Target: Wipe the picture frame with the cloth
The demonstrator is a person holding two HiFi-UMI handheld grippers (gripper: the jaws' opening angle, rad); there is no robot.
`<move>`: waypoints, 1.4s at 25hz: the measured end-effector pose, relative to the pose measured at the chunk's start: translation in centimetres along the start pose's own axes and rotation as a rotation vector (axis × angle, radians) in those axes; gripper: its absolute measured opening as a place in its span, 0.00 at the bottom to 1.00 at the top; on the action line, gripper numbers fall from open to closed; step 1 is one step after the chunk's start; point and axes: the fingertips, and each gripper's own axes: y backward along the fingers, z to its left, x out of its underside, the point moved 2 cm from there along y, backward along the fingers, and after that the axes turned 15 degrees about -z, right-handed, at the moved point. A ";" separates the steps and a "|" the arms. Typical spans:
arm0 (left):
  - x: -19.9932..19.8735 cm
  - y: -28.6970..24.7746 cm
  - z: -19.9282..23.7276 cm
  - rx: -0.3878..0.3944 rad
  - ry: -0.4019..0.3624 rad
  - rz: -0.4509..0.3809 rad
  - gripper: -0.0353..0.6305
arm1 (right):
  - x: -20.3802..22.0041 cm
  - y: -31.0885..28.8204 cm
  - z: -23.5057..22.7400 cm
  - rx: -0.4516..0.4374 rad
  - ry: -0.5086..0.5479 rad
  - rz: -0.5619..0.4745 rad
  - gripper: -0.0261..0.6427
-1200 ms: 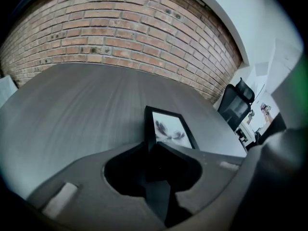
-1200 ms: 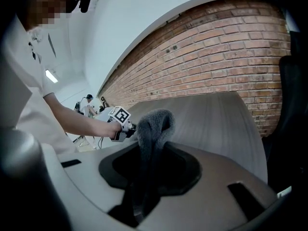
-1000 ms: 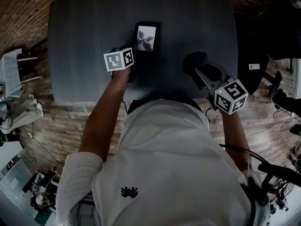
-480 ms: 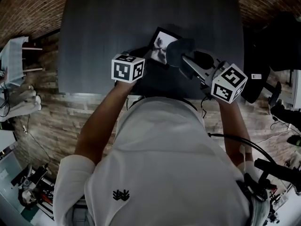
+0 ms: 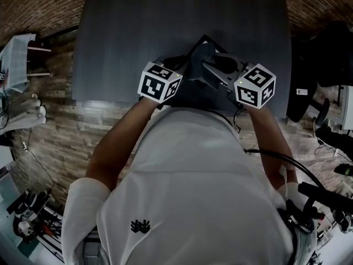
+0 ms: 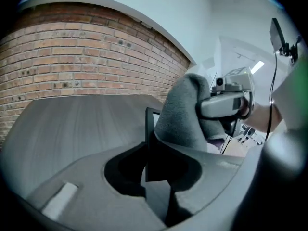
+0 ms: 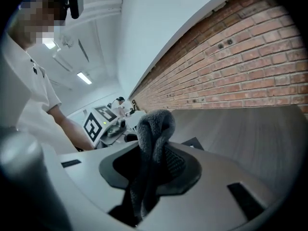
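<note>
Cloth [image 7: 155, 124] against picture frame [image 6: 153, 122], both clamped.
Left tongs [image 6: 158, 177] pinch its edge, right tongs [image 7: 147, 177] grip the cloth; hard rubbing could twist the picture frame loose.

Looking down on a dark grey rectangular table [image 5: 138, 32] with a wood-grain top and rounded corners. Standing on a floor of pale brown wooden planks [image 5: 60, 126], showing to the left of the table and along its near edge. Backing onto a red brick wall [image 5: 38, 4] past the table's far edge. Seeing a black rectangular picture frame [image 6: 149, 121] over the table's near part, tilted up on edge; touching the top or hanging clear, not telling which.
</note>
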 end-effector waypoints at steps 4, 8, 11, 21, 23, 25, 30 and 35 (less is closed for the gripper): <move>0.2 1.3 -0.1 0.018 -0.033 -0.002 0.17 | -0.7 -0.3 -1.3 0.098 0.013 -0.008 0.19; 0.9 2.4 0.1 0.028 -0.021 0.001 0.17 | -2.0 -0.1 -2.2 0.154 0.040 -0.042 0.19; 0.9 2.3 0.1 0.035 -0.019 0.001 0.17 | -3.0 0.7 -3.2 0.192 0.055 -0.065 0.19; 0.0 1.6 2.0 0.026 -0.007 -0.005 0.17 | -4.0 0.2 1.1 0.086 0.039 -0.099 0.19; -0.4 1.3 2.3 0.023 -0.001 -0.013 0.17 | -2.7 -0.3 2.5 0.036 0.019 -0.066 0.19; -1.0 1.1 2.7 0.021 -0.003 -0.019 0.17 | -1.4 -0.9 3.1 0.006 -0.006 -0.038 0.19; -1.9 1.2 3.6 0.025 -0.005 -0.027 0.17 | -0.9 -1.1 0.1 0.083 0.012 -0.013 0.19; -1.9 1.7 4.0 0.032 0.012 -0.025 0.17 | -3.2 0.1 -3.7 0.200 0.073 -0.032 0.19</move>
